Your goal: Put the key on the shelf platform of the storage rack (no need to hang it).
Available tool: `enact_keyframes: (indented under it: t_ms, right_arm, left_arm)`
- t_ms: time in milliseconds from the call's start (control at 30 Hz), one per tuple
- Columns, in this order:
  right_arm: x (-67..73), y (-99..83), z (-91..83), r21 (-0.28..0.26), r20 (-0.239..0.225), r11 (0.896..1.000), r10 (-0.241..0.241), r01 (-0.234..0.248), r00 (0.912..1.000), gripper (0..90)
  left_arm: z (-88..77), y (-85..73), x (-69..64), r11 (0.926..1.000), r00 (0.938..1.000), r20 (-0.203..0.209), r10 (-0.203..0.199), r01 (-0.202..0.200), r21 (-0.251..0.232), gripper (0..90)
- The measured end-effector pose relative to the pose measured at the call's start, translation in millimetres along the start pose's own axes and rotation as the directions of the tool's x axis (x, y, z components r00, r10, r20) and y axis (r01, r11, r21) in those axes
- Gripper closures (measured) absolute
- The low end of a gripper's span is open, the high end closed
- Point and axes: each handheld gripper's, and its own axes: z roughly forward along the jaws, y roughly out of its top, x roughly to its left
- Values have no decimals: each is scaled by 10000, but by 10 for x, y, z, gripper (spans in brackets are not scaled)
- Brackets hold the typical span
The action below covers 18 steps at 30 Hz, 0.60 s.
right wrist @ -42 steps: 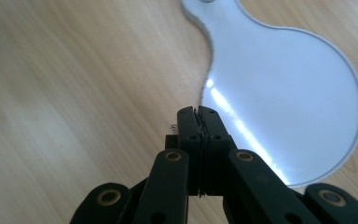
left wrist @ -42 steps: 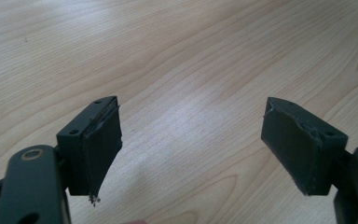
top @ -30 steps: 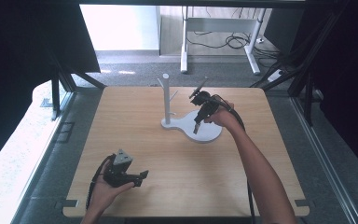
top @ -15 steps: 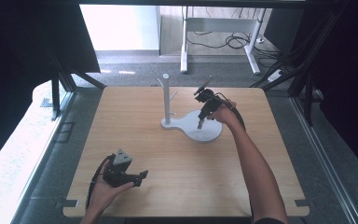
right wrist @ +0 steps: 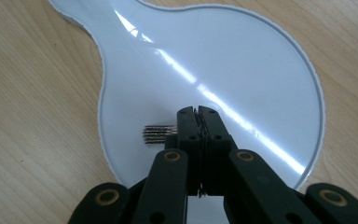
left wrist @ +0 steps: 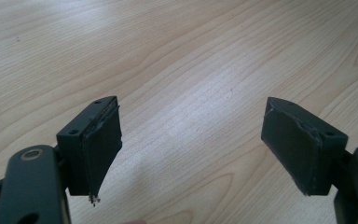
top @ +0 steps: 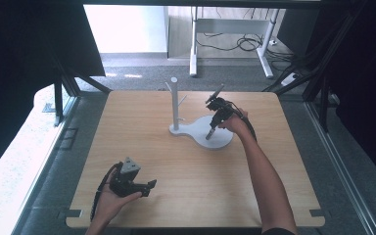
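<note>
A white stand has an upright post with short pegs (top: 174,102) and a flat, pear-shaped base (top: 223,141) at the table's far middle. My right gripper (top: 209,136) points down over the round part of that base (right wrist: 242,56). Its jaws are shut (right wrist: 197,112), and a small ridged metal piece (right wrist: 158,134) sticks out sideways from between the tips, just above the white surface. My left gripper (top: 150,185) lies low near the table's front left, held in a hand. Its pads (left wrist: 103,140) stand wide apart over bare wood, with nothing between them.
The wooden table (top: 142,122) has notches at its front corners. A cable trails from the right gripper along the forearm (top: 264,171). Beyond the far edge are a desk frame's white legs (top: 194,44) and floor cables; dark frame struts flank both sides.
My right gripper has sunk from beside the post's top to just over the round part of the base, moving slightly nearer. The left gripper has stayed where it was.
</note>
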Motion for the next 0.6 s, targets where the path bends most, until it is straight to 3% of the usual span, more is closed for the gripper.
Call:
enact_keyframes:
  t_ms: [267,400,600]
  right_arm:
    - [-53,-59,138,-88,128,9997,232,-231,9996,878]
    - [-52,-78,146,-108,237,9999,76,-73,9997,740]
    - [3,-126,6,-626,504,9980,-17,48,9987,567]
  left_arm:
    - [25,1,-22,9999,9999,49,113,-114,103,203]
    - [23,0,-13,9999,9999,53,92,-93,122,202]
    - [5,6,-24,9999,10000,33,88,-88,66,202]
